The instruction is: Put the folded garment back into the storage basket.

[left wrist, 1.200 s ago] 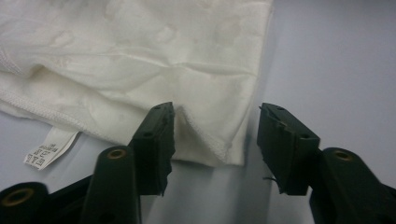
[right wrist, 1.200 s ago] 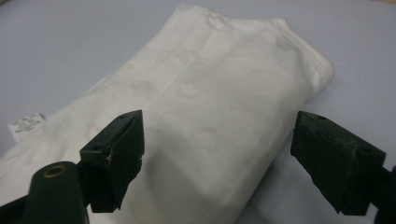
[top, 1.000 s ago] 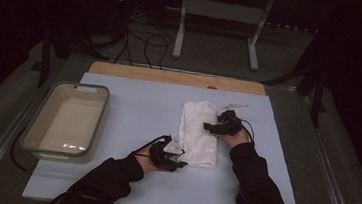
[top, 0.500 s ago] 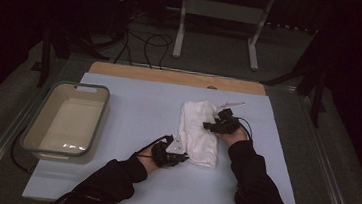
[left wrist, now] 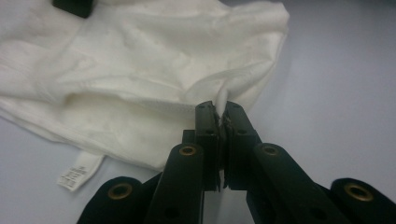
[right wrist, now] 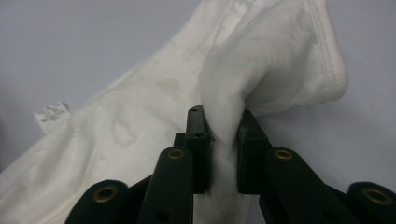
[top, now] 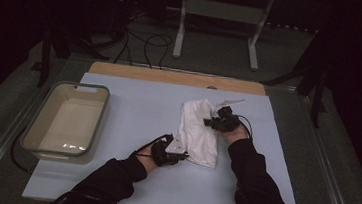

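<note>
High view: a white cloth (top: pixel 197 131) lies crumpled on the pale blue tabletop (top: pixel 137 113), right of the middle and near the person's edge. The left tool (top: pixel 178 151) sits at the cloth's near left corner, and the right tool (top: pixel 216 120) is at its far right side, each held in a hand with a black sleeve (top: pixel 111 183) behind it.

In the left gripper view the left tool (left wrist: pixel 222 122) has its jaws pressed together on a thin fold of the cloth's (left wrist: pixel 140 88) hemmed edge, which stands up between the tips. A small white label (left wrist: pixel 77 173) hangs from the cloth's edge and lies flat on the tabletop just beside it.

In the right gripper view the right tool (right wrist: pixel 223 126) pinches a thicker bunch of the cloth (right wrist: pixel 261 65), so its jaws stay slightly apart around the fabric. A stitched hem curves over just beyond the tips, and faint yellowish stains show on the cloth.

A grey bin (top: pixel 65 121) stands at the left of the tabletop, well apart from the cloth. Cables (top: pixel 139 40) lie on the floor beyond the tabletop.
</note>
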